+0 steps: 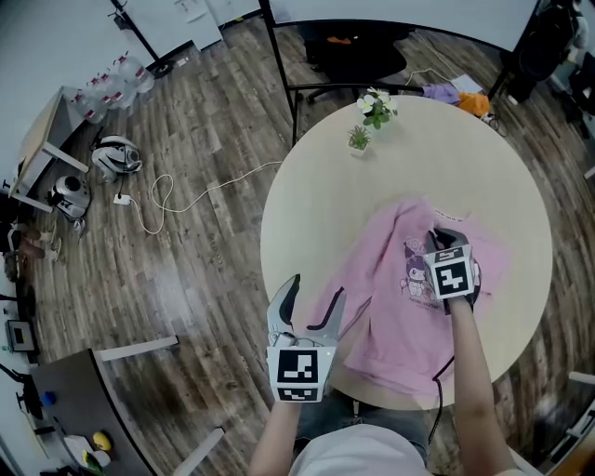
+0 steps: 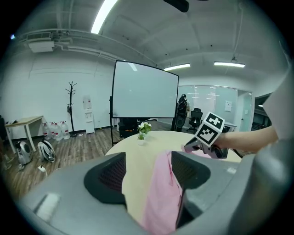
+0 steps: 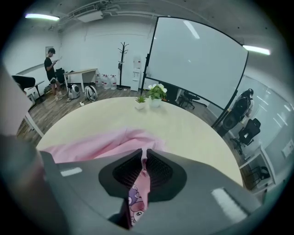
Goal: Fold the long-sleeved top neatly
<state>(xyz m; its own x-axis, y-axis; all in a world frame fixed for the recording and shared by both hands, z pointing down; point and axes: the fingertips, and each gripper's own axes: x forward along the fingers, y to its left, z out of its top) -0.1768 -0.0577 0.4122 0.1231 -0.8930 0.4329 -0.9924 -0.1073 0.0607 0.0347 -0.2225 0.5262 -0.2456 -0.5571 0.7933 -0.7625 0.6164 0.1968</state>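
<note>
We grip the top (image 1: 395,344) mid-chest with the closed right gripper (image 3: 141,160); the open left gripper (image 2: 148,172) straddles the sleeve (image 2: 161,197), which lies lengthwise between its jaws.

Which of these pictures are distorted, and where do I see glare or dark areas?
Head view: mild bending, soft glare on the wooden floor. Left gripper view: strong fisheye, dark corners, ceiling lamp blown out. Right gripper view: fisheye curves the edge of the white screen; corners dark too.
</note>
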